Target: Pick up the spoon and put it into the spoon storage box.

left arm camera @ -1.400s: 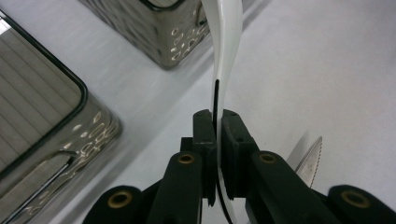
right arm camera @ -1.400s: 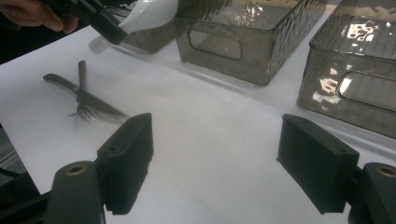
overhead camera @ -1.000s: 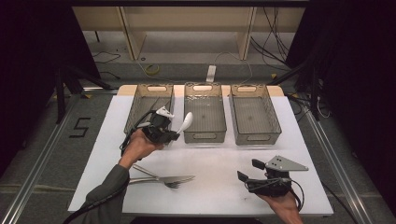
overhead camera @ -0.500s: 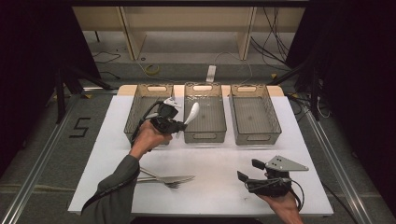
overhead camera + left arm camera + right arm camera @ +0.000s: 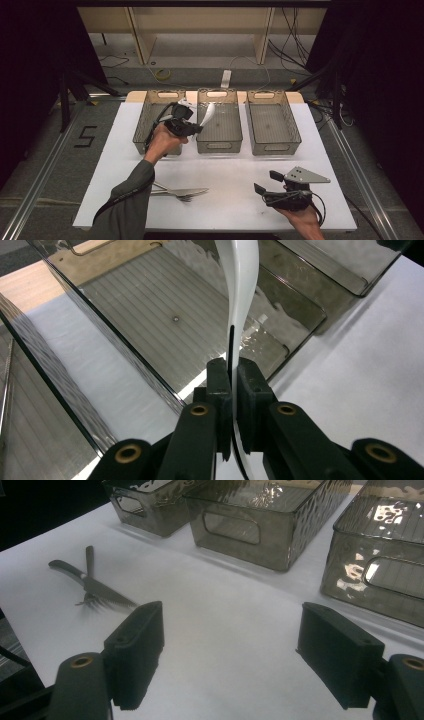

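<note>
My left gripper (image 5: 196, 127) is shut on the handle of a white spoon (image 5: 208, 114), which sticks up and forward over the near left part of the middle smoky bin (image 5: 219, 144). In the left gripper view the jaws (image 5: 232, 376) pinch the spoon (image 5: 243, 285) edge-on above that bin's ribbed floor (image 5: 150, 320). My right gripper (image 5: 268, 182) rests low over the white table at the front right, open, with nothing between its pads (image 5: 235, 650).
Three smoky plastic bins stand in a row at the back: left bin (image 5: 145, 127), middle one, right bin (image 5: 272, 145). A knife and a fork (image 5: 182, 192) lie crossed on the white table near the front left, also the knife and fork (image 5: 95, 587) in the right gripper view.
My left gripper has carried the spoon away from me and to the right, from beside the left bin to over the middle bin. The right gripper has stayed put.
</note>
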`<state>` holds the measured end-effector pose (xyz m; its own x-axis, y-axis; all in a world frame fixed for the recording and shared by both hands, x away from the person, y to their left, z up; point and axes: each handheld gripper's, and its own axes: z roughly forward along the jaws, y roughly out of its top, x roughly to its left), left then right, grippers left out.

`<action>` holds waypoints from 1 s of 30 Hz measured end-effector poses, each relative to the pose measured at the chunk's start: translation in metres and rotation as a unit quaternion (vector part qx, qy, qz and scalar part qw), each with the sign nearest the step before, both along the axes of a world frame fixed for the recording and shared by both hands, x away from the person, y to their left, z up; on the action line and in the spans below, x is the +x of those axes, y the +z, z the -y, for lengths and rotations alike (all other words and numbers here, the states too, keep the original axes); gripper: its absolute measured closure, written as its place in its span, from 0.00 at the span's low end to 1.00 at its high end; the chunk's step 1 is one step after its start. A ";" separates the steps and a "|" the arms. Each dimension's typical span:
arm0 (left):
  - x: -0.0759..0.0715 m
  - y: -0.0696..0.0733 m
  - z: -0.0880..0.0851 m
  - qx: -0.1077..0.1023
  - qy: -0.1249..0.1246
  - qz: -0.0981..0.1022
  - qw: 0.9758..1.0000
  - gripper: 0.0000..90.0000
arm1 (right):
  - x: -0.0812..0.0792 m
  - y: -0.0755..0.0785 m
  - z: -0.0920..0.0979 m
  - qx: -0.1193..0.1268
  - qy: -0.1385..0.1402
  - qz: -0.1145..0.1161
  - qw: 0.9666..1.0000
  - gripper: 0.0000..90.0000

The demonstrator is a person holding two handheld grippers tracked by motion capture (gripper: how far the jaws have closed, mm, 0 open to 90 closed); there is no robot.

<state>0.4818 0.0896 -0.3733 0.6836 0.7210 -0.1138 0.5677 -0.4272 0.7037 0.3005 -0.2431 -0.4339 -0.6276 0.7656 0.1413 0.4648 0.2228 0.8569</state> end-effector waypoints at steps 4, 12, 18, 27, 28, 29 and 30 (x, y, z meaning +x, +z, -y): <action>0.005 -0.001 0.002 -0.007 0.005 0.000 1.000 0.95 | 0.000 0.000 0.000 0.000 0.000 -0.001 1.000 0.30; 0.015 -0.004 0.008 -0.015 0.014 0.000 1.000 0.95 | 0.000 0.000 0.000 0.002 0.001 -0.002 1.000 0.30; 0.020 0.000 0.014 -0.020 0.017 0.006 1.000 0.95 | 0.000 0.000 0.000 0.002 0.003 -0.001 1.000 0.30; 0.026 0.001 0.023 -0.024 0.019 0.011 0.999 0.95 | 0.000 0.000 0.000 0.001 0.003 0.001 1.000 0.30; 0.026 0.001 0.023 -0.023 0.020 0.010 0.999 0.95 | 0.000 0.000 0.000 0.001 0.003 0.001 1.000 0.30; 0.027 0.000 0.024 -0.024 0.021 0.009 0.999 0.95 | 0.000 0.000 0.000 0.001 0.003 0.001 1.000 0.30; 0.027 -0.001 0.025 -0.023 0.020 0.008 0.999 0.95 | 0.000 0.000 0.000 0.002 0.004 0.001 1.000 0.30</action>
